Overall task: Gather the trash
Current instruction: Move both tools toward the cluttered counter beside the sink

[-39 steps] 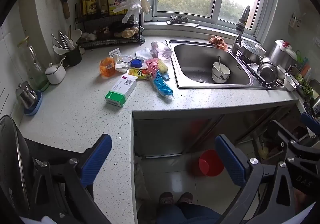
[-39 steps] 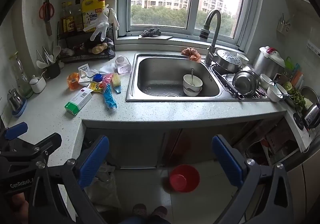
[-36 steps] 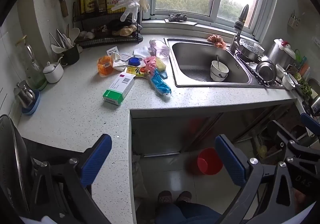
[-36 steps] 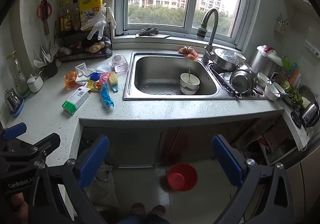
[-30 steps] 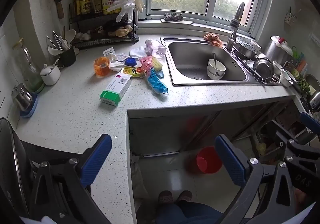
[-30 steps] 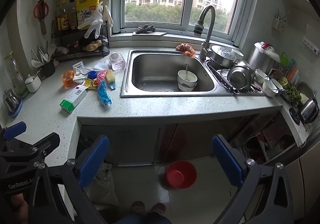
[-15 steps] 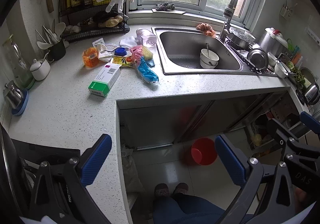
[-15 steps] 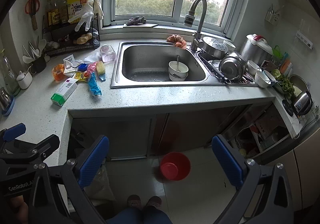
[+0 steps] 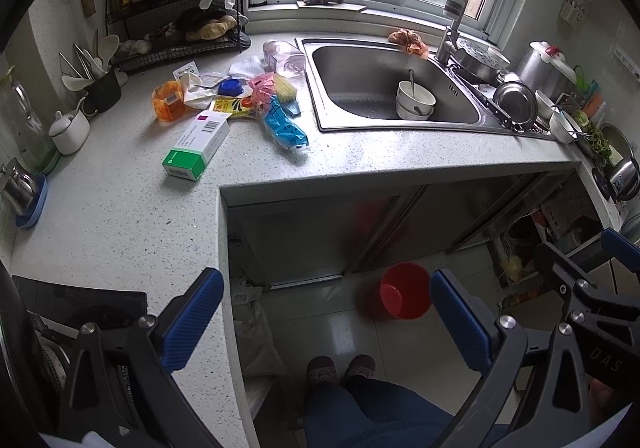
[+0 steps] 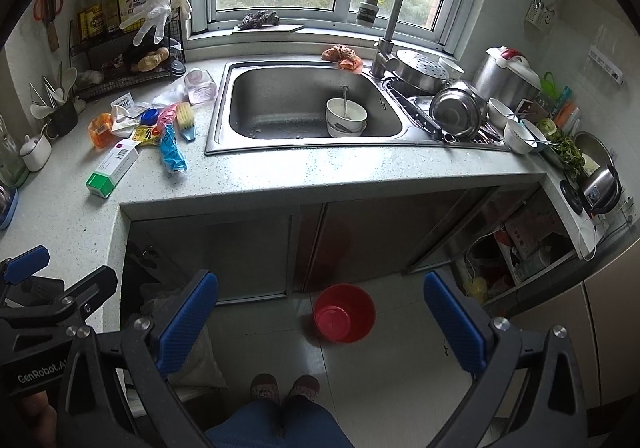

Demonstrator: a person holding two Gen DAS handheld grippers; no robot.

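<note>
A heap of trash lies on the speckled counter (image 9: 120, 207) left of the sink: a green and white carton (image 9: 196, 145) (image 10: 113, 167), a blue plastic wrapper (image 9: 285, 127) (image 10: 172, 151), an orange wrapper (image 9: 168, 101) (image 10: 100, 129), a yellow sachet (image 9: 232, 107), a blue lid (image 9: 231, 87) and crumpled paper (image 9: 196, 87). A red bucket (image 9: 404, 296) (image 10: 345, 312) stands on the floor below. My left gripper (image 9: 326, 322) and right gripper (image 10: 320, 324) are both open and empty, held back above the floor, far from the trash.
The steel sink (image 10: 312, 103) holds stacked white bowls (image 10: 346, 115). Pots and bowls crowd the drainer (image 10: 460, 107) at right. A wire rack (image 9: 176, 35) with bottles, a utensil cup (image 9: 102, 87) and a white jar (image 9: 72, 129) stand at left. A person's feet (image 10: 284, 388) show on the tiled floor.
Both grippers have drawn back and up from the counter, so the trash and sink look smaller and more floor shows. Both stay open and nothing on the counter has moved.
</note>
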